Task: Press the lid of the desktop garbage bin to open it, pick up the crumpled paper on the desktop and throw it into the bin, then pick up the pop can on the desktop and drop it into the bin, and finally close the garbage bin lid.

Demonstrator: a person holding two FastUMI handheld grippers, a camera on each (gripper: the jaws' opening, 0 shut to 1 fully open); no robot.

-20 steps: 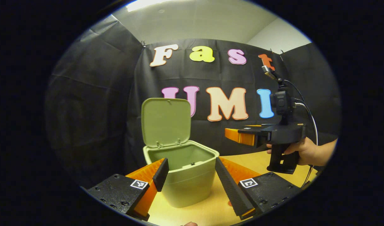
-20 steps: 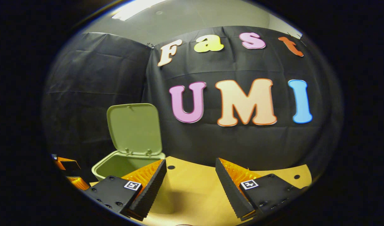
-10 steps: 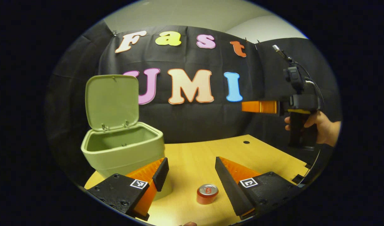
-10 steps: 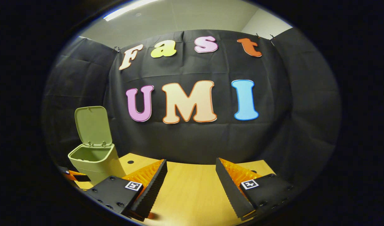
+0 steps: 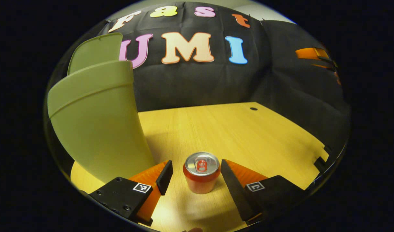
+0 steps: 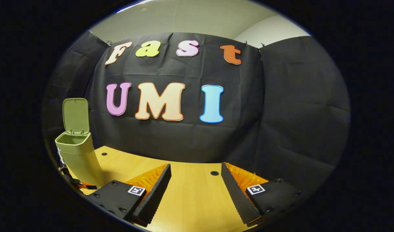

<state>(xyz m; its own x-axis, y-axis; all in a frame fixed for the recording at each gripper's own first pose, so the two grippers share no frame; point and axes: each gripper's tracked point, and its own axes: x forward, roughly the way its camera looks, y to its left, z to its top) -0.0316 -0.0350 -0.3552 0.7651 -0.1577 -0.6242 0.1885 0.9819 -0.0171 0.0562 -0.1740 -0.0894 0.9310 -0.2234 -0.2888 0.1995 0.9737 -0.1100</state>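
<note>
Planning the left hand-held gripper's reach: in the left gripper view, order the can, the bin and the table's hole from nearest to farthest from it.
1. Can: upright between the left hand-held gripper's open fingers.
2. Bin: just left, lid up.
3. Hole: far right on the table.

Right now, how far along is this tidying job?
The bin has its lid up, so opening is done. No crumpled paper lies on the table. The left hand-held gripper is open around the upright pop can, not yet gripping. Left: dropping it in and closing the lid.
</note>
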